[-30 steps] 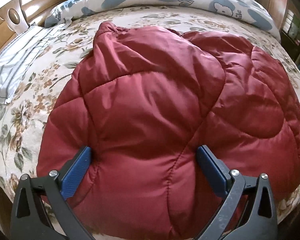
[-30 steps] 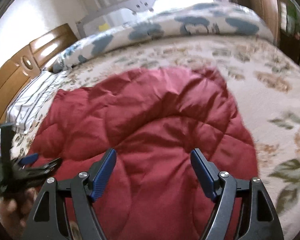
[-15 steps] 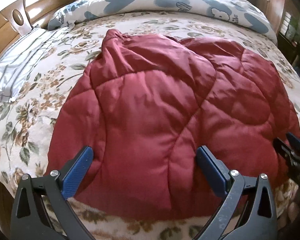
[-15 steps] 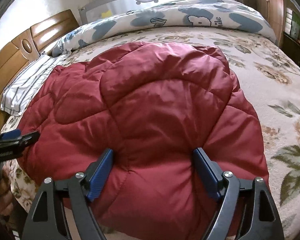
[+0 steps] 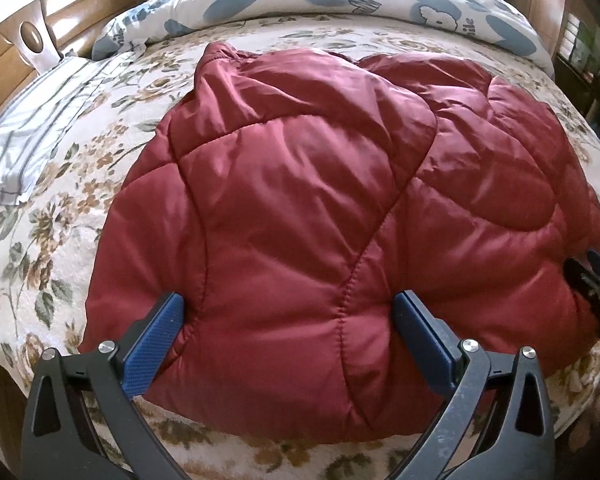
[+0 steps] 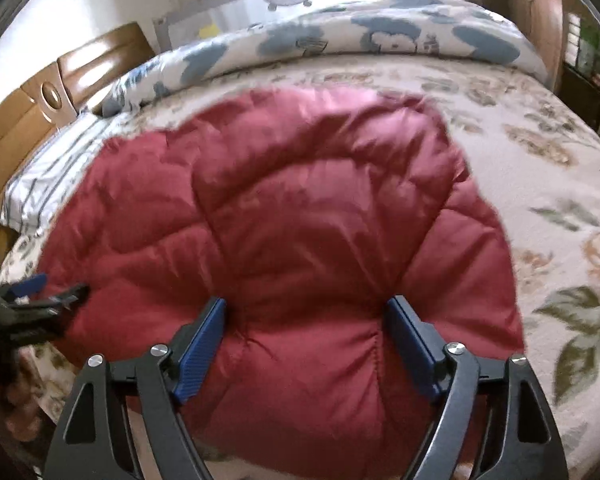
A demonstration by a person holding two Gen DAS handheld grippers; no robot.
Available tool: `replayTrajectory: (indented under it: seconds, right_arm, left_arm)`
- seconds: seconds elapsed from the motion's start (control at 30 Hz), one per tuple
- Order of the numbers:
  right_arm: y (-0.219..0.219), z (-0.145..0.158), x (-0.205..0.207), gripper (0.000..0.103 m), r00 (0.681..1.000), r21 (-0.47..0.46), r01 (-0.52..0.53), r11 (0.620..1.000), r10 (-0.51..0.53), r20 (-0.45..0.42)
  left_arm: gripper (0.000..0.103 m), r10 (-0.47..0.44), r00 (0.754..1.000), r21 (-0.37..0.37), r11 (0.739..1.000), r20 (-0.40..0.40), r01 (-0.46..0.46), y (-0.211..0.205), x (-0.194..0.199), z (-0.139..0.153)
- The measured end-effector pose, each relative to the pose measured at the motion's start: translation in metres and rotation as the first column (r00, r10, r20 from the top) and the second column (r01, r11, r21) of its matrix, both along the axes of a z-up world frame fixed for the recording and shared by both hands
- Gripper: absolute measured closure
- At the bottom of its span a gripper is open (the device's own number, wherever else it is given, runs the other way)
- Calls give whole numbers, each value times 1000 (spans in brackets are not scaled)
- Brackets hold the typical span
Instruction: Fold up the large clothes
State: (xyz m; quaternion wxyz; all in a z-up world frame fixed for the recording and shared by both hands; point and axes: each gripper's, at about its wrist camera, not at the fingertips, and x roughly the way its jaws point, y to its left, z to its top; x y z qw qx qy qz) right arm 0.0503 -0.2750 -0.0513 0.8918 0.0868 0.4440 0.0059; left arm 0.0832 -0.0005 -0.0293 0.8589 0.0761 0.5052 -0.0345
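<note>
A dark red quilted puffer jacket lies spread on the floral bed; it also shows in the right wrist view. My left gripper is open, its blue pads pressed into the jacket's near edge on either side of a bulge. My right gripper is open too, its pads set around a puffed fold at the jacket's near edge. The right gripper shows at the right edge of the left wrist view; the left one at the left edge of the right wrist view.
The floral bedspread surrounds the jacket. A blue-and-white duvet is rolled along the far side. A striped pillow and wooden headboard are at the left. A wooden cabinet stands at the far right.
Both grippers have pushed forward onto the jacket's near edge; the right gripper's jaws have narrowed slightly around the fold. The right wrist view is blurred by motion.
</note>
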Motion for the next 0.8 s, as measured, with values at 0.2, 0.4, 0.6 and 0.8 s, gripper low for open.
replayTrajectory:
  seconds: [0.2, 0.4, 0.6, 0.8]
  right_arm:
    - [1, -5, 2, 16, 1000, -12, 3, 1000, -3, 16]
    - [2, -3, 5, 16, 1000, -9, 5, 1000, -5, 17]
    - [-1, 7, -8, 18, 999, 6, 24, 1000, -24, 23]
    - [2, 26, -29, 18, 999, 30, -1, 1000, -1, 52]
  left_arm:
    - [0, 2, 1000, -6, 1000, 2, -2, 0, 1, -2]
    - [0, 6, 1000, -7, 1000, 0, -6, 0, 0, -1]
    - [0, 15, 1000, -16, 1000, -2, -15, 6, -9, 7]
    - [0, -3, 1000, -32, 999, 14, 4, 14, -27, 15]
